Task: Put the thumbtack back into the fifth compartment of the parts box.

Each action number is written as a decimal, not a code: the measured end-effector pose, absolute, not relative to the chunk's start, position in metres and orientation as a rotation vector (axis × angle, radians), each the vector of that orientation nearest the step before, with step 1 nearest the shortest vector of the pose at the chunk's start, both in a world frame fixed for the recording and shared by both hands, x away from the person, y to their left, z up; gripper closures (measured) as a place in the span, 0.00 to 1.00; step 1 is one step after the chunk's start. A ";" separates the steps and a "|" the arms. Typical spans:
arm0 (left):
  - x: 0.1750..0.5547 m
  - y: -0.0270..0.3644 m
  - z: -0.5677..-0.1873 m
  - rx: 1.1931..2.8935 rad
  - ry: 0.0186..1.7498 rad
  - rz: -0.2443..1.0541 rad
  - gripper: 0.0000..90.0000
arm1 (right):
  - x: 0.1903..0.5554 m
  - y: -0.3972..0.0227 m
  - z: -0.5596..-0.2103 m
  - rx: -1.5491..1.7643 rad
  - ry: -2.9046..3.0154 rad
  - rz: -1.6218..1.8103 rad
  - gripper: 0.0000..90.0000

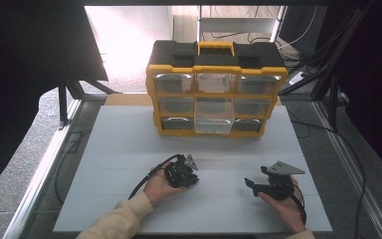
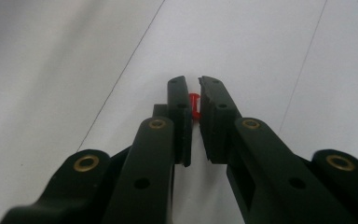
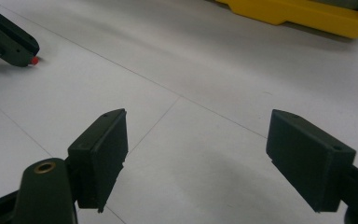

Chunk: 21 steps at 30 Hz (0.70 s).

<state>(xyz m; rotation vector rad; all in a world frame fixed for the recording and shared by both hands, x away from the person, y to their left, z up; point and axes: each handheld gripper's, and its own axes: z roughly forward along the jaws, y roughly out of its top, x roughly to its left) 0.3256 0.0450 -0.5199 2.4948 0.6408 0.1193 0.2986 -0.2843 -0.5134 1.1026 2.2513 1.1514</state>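
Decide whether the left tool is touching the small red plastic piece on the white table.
Touching. The left gripper view shows the left tool with both black pads pressed against the small red plastic piece, no gap either side.

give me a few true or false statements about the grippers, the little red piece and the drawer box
1. The left gripper is closed on a small red piece. True.
2. The right gripper holds the red piece. False: its jaws stand wide apart with nothing between them.
3. The organizer box is yellow and black with clear drawers. True.
4. The bottom middle drawer is flush with the others. False: it is pulled out toward the person.
5. Both grippers rest on top of the organizer box. False: they are over the white table, in front of it.
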 end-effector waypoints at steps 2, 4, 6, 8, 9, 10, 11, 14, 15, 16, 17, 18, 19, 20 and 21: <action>0.325 0.046 -0.520 2.487 0.641 0.126 0.91 | 0.299 -0.284 -0.513 1.102 2.251 1.152 0.23; 0.324 0.046 -0.521 2.471 0.648 0.127 0.91 | 0.298 -0.284 -0.513 1.103 2.251 1.152 0.23; 0.324 0.048 -0.521 2.468 0.647 0.123 0.91 | 0.298 -0.284 -0.513 1.103 2.251 1.153 0.23; 0.324 0.051 -0.520 2.450 0.650 0.118 0.91 | 0.298 -0.284 -0.513 1.104 2.250 1.154 0.23; 0.324 0.052 -0.519 2.441 0.652 0.115 0.91 | 0.298 -0.284 -0.513 1.104 2.250 1.154 0.23; 0.324 0.054 -0.517 2.433 0.657 0.111 0.91 | 0.299 -0.284 -0.513 1.105 2.251 1.153 0.23; 0.325 0.056 -0.515 2.422 0.657 0.110 0.91 | 0.299 -0.284 -0.513 1.104 2.251 1.153 0.23; 0.326 0.063 -0.509 2.370 0.673 0.096 0.91 | 0.299 -0.284 -0.513 1.104 2.250 1.153 0.23; 0.326 0.065 -0.507 2.356 0.679 0.095 0.91 | 0.299 -0.284 -0.513 1.104 2.250 1.153 0.23; 0.326 0.067 -0.505 2.334 0.687 0.093 0.91 | 0.299 -0.284 -0.513 1.104 2.250 1.153 0.23; 0.325 0.070 -0.502 2.315 0.695 0.090 0.91 | 0.299 -0.284 -0.513 1.105 2.250 1.153 0.23; 0.325 0.071 -0.500 2.287 0.710 0.090 0.91 | 0.299 -0.284 -0.513 1.105 2.249 1.153 0.23; 0.325 0.073 -0.498 2.283 0.704 0.093 0.91 | 0.299 -0.284 -0.513 1.105 2.249 1.153 0.23; 0.325 0.075 -0.496 2.272 0.705 0.097 0.91 | 0.299 -0.284 -0.513 1.106 2.249 1.153 0.23; 0.325 0.076 -0.494 2.248 0.717 0.098 0.91 | 0.299 -0.284 -0.513 1.106 2.249 1.153 0.23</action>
